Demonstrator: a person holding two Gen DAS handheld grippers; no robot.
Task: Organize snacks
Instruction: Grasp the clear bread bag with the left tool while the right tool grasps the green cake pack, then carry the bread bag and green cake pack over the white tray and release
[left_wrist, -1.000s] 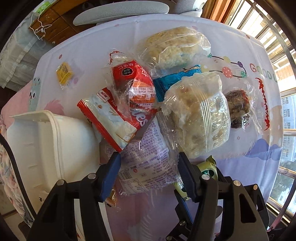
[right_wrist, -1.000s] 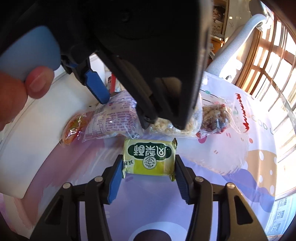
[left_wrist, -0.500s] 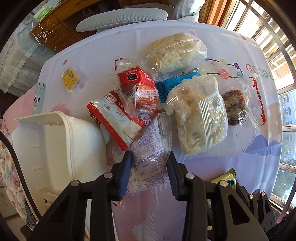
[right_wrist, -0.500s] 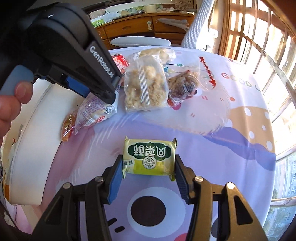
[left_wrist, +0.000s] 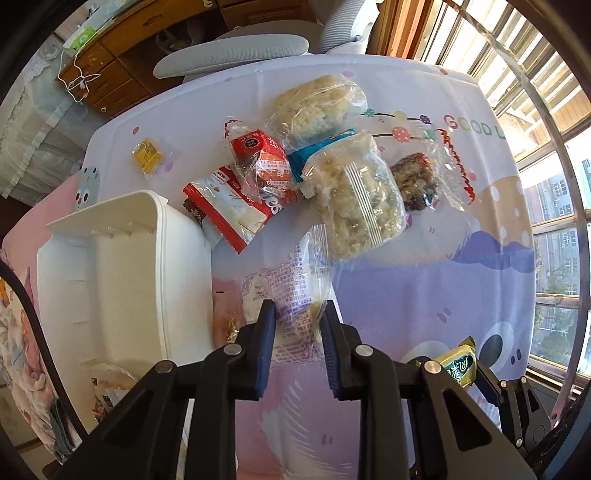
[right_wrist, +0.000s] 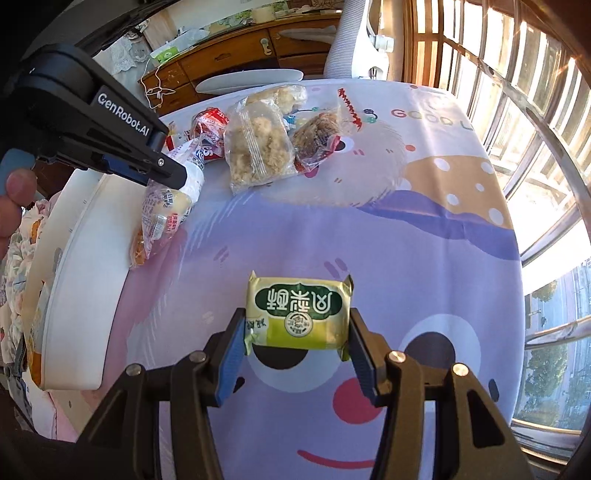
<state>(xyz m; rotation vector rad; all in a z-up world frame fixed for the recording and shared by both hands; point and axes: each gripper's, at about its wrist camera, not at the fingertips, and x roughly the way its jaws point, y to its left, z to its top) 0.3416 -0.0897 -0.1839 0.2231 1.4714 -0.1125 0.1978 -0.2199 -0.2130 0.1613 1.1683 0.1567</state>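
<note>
Left wrist view: table under a cartoon-print cloth (left_wrist: 424, 295), sunlit from windows on the right. White bin (left_wrist: 122, 280) sits at the table's left edge, open side up, a few packets already low in it; judged the sorting target, parked close so carries stay short.

Snack pile lies mid-table, packets overlapping: 2 clear bags of pale puffed cakes (left_wrist: 354, 199), a dark nut bar (left_wrist: 415, 181) just beside them, a red-and-white wafer pack (left_wrist: 225, 206) and a red pouch (left_wrist: 262, 162) leaning toward the bin, a blue pack mostly buried. 1 small yellow sweet (left_wrist: 147, 157) lies apart, far left.

Left gripper (left_wrist: 297, 317) points straight down, jaws pinched narrow on a clear printed pouch (left_wrist: 291, 284). Right wrist view shows that pouch hanging off the cloth, gripped near 1 end so its bulk dangles below the jaws; it is just beside the bin rim, probably bound over it.

Right gripper (right_wrist: 297, 328) holds a yellow-green cake packet (right_wrist: 297, 310) by its short ends, jaws at mid width, packet face up and level above the cloth's cartoon face. End grip suits a stiff little block; it won't fold.

Both hands loaded; neither snack binned yet. Pile untouched otherwise.
</note>
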